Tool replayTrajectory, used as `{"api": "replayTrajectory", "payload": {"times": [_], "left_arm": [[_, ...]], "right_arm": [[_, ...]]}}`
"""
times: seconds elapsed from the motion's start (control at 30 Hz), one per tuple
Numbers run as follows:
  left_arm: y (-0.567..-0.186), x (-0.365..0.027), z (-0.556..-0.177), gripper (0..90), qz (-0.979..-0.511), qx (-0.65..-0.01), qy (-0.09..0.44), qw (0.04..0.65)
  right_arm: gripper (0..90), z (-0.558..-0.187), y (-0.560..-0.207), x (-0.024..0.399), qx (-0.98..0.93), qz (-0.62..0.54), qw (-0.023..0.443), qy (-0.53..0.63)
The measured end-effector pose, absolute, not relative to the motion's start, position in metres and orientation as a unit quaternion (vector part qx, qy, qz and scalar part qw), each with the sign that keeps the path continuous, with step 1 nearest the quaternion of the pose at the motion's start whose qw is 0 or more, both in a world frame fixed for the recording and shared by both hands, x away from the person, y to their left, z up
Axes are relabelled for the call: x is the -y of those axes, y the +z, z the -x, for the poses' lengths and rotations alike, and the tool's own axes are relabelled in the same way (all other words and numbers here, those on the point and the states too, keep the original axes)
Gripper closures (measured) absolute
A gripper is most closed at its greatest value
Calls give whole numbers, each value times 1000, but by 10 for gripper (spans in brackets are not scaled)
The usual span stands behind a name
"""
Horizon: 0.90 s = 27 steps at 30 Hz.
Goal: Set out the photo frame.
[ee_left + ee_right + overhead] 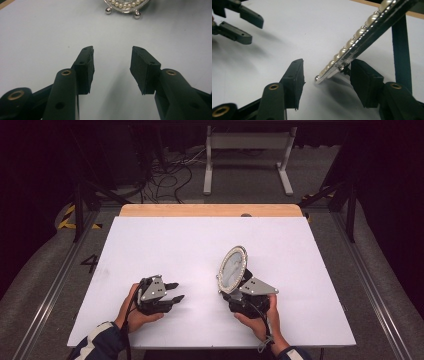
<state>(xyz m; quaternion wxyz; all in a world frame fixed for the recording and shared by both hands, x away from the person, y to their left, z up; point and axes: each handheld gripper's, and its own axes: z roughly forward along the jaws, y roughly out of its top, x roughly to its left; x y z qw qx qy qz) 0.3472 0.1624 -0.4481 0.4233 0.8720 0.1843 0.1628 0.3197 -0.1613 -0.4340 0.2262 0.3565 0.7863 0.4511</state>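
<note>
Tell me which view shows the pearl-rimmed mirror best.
The high view: the whole oval mirror stands leaning on the white table, rim and glass visible. The right gripper view sees it edge-on, its pearl rim crossing the picture. The left gripper view catches the bottom edge and two ball feet.
</note>
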Motion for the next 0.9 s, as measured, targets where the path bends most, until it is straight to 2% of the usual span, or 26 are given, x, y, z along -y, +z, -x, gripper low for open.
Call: {"api": "replayTrajectory", "payload": {"times": [0.23,0.43,0.57,0.9], "left_arm": [[-450,-162,-349,530,-873,-184,166,421],[-448,-161,-346,524,-873,-179,170,421],[-448,-162,-346,535,-872,-181,168,422],[-451,-156,-346,536,-877,-176,160,417]], "right_arm": [[446,-329,-429,161,-761,-392,219,468],[488,-335,-427,160,-751,-403,220,474],[552,-342,-429,158,-754,-405,221,468],[573,-348,-430,162,-762,-400,196,470]]}}
